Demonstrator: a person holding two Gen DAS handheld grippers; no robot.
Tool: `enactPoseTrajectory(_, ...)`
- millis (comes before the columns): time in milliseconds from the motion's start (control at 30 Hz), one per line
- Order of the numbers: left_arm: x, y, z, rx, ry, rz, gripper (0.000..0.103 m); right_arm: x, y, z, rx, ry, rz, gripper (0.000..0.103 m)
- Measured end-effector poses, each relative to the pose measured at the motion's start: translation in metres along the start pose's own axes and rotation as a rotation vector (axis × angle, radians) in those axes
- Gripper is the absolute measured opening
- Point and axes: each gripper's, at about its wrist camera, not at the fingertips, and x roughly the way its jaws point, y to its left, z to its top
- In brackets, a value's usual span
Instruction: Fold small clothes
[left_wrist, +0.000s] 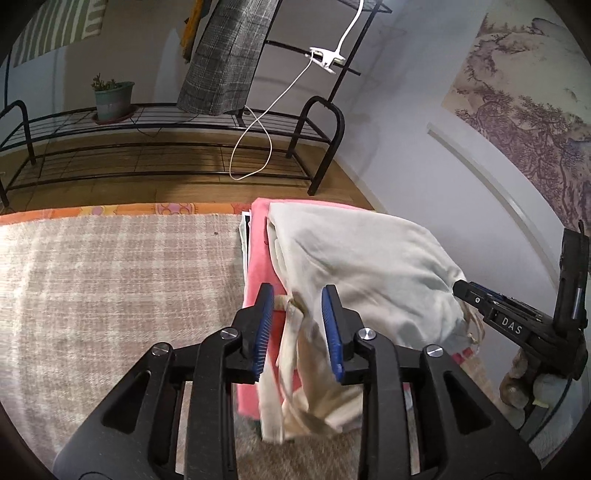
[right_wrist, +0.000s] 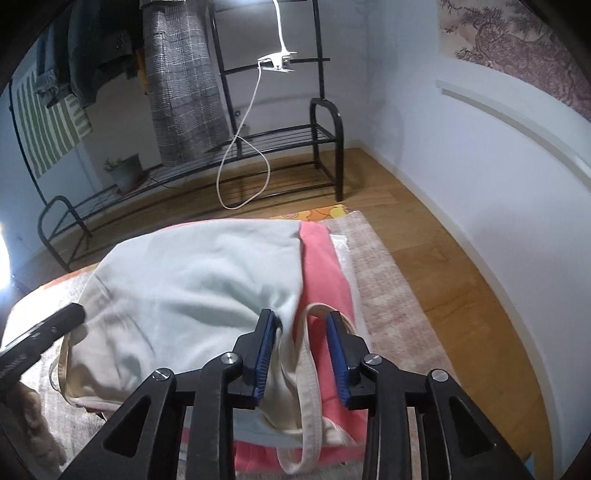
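My left gripper (left_wrist: 297, 328) and right gripper (right_wrist: 303, 350) both stand released, each straddling a near corner of the pale mint cotton garment (right_wrist: 192, 280) lying widthwise atop the pink folded cloth (right_wrist: 325, 273).

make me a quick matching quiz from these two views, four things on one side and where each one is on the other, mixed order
Things:
1. pale garment
2. pink cloth
3. potted plant
4. white clip

Places:
a. on the low rack shelf
b. on a rack bar, cord hanging below
c. top of the pile
d. directly under the pale garment

Pairs: 1-c, 2-d, 3-a, 4-b
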Motion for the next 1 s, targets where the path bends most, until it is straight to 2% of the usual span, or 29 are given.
enactPoseTrajectory(267, -0.057, 0.001, -0.006, 0.028, -0.024, -0.028, 0.026, -0.048, 0.011, -0.003, 0.016, -0.048, -0.004, 0.030)
enactPoseTrajectory(600, -0.160, -0.002, -0.022, 0.108, -0.079, -0.063, 0.026, -0.139, 0.050, -0.010, 0.014, -0.137, 0.029, 0.030)
enactPoseTrajectory(733, -0.205, 0.004, -0.032, 0.121, -0.086, -0.084, 0.026, -0.179, 0.072, -0.023, 0.031, -0.146, 0.026, 0.030)
enactPoseTrajectory(900, -0.266, 0.016, -0.055, 0.158, -0.100, -0.088, 0.027, -0.234, 0.108, -0.055, 0.024, -0.161, 0.010, 0.030)
enactPoseTrajectory(933, -0.276, 0.019, -0.060, 0.163, -0.100, -0.087, 0.029, -0.243, 0.114, -0.063, 0.026, -0.162, 0.013, 0.031)
enactPoseTrajectory(1000, -0.296, 0.025, -0.073, 0.169, -0.108, -0.095, 0.052, -0.260, 0.124, -0.076, 0.031, -0.160, 0.029, 0.032)
